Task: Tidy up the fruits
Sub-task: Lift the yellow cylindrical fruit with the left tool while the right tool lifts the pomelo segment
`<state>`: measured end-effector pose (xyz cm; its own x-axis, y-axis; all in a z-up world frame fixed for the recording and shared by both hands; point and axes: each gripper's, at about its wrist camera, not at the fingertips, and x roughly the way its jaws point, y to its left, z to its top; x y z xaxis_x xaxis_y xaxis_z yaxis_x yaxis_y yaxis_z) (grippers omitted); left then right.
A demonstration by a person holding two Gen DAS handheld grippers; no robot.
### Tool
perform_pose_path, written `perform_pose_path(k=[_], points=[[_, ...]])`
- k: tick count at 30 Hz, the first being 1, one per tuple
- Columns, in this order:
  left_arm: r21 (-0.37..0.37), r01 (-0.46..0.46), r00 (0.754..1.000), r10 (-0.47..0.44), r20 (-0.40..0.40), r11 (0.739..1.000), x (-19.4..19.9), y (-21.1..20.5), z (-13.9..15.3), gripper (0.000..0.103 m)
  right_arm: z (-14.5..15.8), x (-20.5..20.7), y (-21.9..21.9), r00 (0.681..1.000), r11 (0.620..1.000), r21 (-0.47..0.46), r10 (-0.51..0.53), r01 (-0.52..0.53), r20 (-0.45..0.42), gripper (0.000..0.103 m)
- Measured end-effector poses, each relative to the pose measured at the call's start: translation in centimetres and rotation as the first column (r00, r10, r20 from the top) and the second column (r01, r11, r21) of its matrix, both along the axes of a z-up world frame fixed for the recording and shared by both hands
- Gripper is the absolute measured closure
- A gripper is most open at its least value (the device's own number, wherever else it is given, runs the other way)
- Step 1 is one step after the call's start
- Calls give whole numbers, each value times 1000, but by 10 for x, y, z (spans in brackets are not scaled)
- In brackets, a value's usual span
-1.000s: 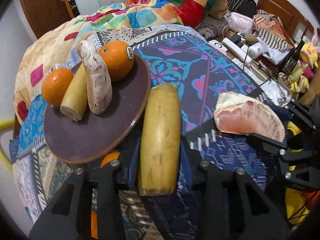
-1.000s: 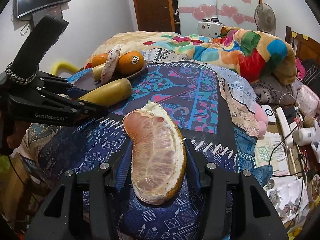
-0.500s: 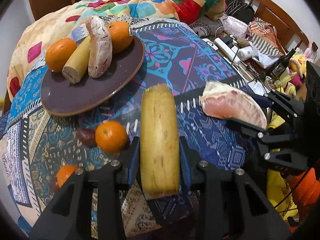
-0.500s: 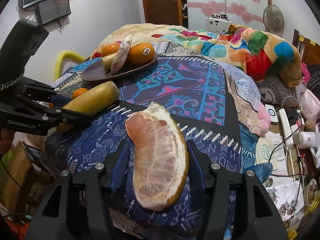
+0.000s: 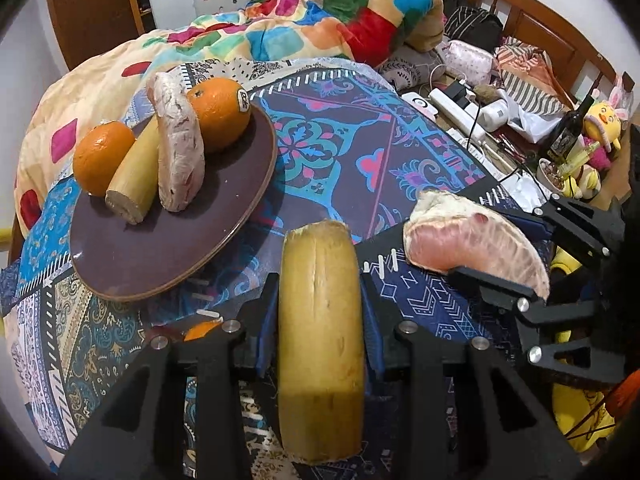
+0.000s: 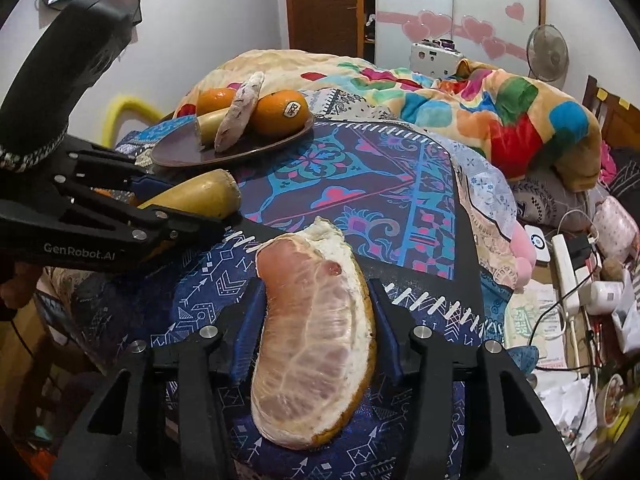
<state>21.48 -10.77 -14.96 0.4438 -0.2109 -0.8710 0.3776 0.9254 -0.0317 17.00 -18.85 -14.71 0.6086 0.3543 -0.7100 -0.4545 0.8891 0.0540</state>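
Left gripper (image 5: 322, 344): we have it clamped on a yellow banana piece (image 5: 320, 336), held above the patterned bed cover (image 5: 352, 152).
Right gripper (image 6: 316, 336): clamped on a peeled pomelo wedge (image 6: 312, 344), also held above the cover.
Plate (image 5: 160, 248): ahead on our left, carrying two oranges, a banana piece and another wedge.
Advice: we should lower each fruit onto the plate's bare near side before letting go.

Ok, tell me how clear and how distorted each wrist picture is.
Left wrist view: sharp on the banana piece and plate, dark fisheye corners, headboard bowed. Right wrist view: pomelo segment crisp, wardrobe edges curved, even indoor light.
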Motion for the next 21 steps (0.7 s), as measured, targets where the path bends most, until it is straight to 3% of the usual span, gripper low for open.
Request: perform_pose_path(k=[10, 15, 21], points=[[-74, -25, 989, 35, 144, 997, -35, 26, 52, 66, 27, 1, 4, 998, 997, 82, -23, 18, 56, 58], [-90, -53, 965, 74, 251, 995, -46, 44, 89, 66, 50, 4, 11, 993, 991, 136, -30, 15, 110, 58], [-107, -100, 943, 129, 308, 989, -42, 68, 113, 66, 70, 16, 24, 987, 982, 187, -33, 3, 156, 58]])
